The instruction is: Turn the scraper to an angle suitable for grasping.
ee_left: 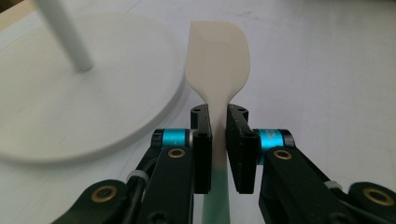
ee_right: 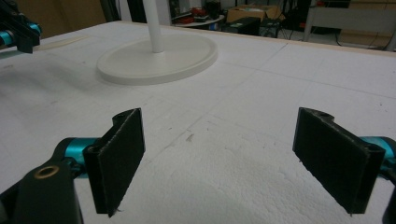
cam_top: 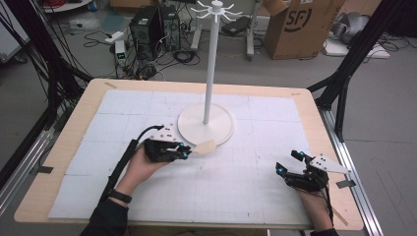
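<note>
My left gripper (cam_top: 185, 151) (ee_left: 218, 135) is shut on a cream spatula (ee_left: 218, 60) with a pale green handle. The spatula's blade (cam_top: 205, 146) sticks out past the jaws, just in front of the round base (cam_top: 205, 125) of a white hanging stand (cam_top: 212, 59). Hooks ring the top of the stand's pole. My right gripper (cam_top: 287, 163) (ee_right: 219, 163) rests near the table's front right with its jaws wide apart and nothing between them. In the right gripper view the stand's base (ee_right: 159, 58) lies ahead, and the left gripper (ee_right: 16, 30) is at the far left.
The table (cam_top: 93, 93) is covered by a white gridded mat (cam_top: 236, 182). Black frame posts stand at both sides. On the floor behind are computer towers (cam_top: 152, 27), cables and a cardboard box (cam_top: 302, 24).
</note>
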The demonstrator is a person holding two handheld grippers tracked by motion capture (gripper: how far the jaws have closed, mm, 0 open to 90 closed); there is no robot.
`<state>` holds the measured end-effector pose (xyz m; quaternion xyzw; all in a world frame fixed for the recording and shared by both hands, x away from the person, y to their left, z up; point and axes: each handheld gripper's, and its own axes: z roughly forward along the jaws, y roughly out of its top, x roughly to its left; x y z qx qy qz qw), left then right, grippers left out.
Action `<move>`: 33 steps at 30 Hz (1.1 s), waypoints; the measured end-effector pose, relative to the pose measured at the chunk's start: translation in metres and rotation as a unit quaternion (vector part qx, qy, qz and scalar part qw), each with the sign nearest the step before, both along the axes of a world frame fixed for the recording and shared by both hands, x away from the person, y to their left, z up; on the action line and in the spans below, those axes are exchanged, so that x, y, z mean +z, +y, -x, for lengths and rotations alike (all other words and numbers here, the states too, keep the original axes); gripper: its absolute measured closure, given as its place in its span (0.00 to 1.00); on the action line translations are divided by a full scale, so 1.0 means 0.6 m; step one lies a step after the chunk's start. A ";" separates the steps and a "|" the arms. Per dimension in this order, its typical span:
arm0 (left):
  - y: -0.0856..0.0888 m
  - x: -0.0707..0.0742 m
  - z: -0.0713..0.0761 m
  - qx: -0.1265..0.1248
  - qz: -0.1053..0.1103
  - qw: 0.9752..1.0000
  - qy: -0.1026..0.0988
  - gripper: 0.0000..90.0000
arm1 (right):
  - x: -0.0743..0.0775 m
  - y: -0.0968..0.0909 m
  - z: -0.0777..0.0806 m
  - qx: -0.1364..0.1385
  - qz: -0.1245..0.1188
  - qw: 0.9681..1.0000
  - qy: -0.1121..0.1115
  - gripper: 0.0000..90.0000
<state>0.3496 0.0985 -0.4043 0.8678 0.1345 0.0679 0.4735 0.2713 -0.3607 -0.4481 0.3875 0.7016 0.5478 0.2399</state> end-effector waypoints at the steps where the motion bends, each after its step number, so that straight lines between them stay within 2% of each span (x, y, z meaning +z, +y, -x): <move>1: -0.015 -0.001 -0.002 -0.008 -0.009 1.000 0.001 0.90 | 0.000 0.000 0.000 0.000 0.000 1.000 -0.001 0.18; 3: -0.043 -0.006 -0.007 -0.026 -0.023 0.999 -0.002 0.90 | 0.000 0.000 0.000 0.001 0.000 1.000 -0.001 0.18; 6: -0.080 -0.018 -0.011 -0.055 -0.021 0.998 0.005 0.90 | 0.000 -0.001 0.000 0.000 0.000 1.000 -0.001 0.18; 9: -0.111 -0.029 -0.011 -0.077 -0.035 0.996 0.011 0.90 | 0.000 -0.001 0.000 0.000 0.000 1.000 -0.001 0.18; 13: -0.146 -0.041 -0.009 -0.105 -0.045 0.993 0.019 0.90 | 0.000 -0.001 -0.001 -0.001 0.000 1.000 0.001 0.18; 19: -0.187 -0.062 -0.007 -0.129 -0.061 0.989 0.026 0.90 | 0.000 -0.001 -0.001 -0.001 -0.001 1.000 0.000 0.18; 21: -0.196 -0.067 -0.005 -0.136 -0.068 0.988 0.022 0.90 | 0.000 -0.001 -0.001 -0.002 -0.002 1.000 0.003 0.18; 22: -0.198 -0.067 -0.005 -0.137 -0.064 0.988 0.023 0.90 | 0.000 -0.001 -0.001 -0.002 -0.002 1.000 0.002 0.18; 26: -0.201 -0.067 -0.003 -0.133 -0.069 0.988 0.021 0.89 | 0.000 -0.001 -0.001 -0.001 -0.001 1.000 0.001 0.18; 27: -0.200 -0.065 -0.001 -0.123 -0.067 0.990 0.023 0.87 | 0.000 -0.001 -0.001 -0.001 0.000 1.000 0.001 0.18; 28: -0.200 -0.065 -0.001 -0.123 -0.067 0.990 0.023 0.81 | 0.000 -0.001 -0.001 -0.001 0.000 1.000 0.001 0.18; 29: -0.199 -0.062 -0.001 -0.115 -0.065 0.991 0.023 0.72 | 0.000 -0.001 -0.001 -0.001 -0.001 1.000 0.001 0.18; 31: -0.190 -0.053 -0.001 -0.091 -0.051 0.994 0.024 0.56 | 0.000 -0.001 -0.001 -0.001 -0.001 1.000 0.001 0.18; 33: -0.171 -0.041 0.001 -0.069 -0.031 0.997 0.009 0.44 | 0.000 -0.001 -0.001 -0.001 -0.001 1.000 0.001 0.18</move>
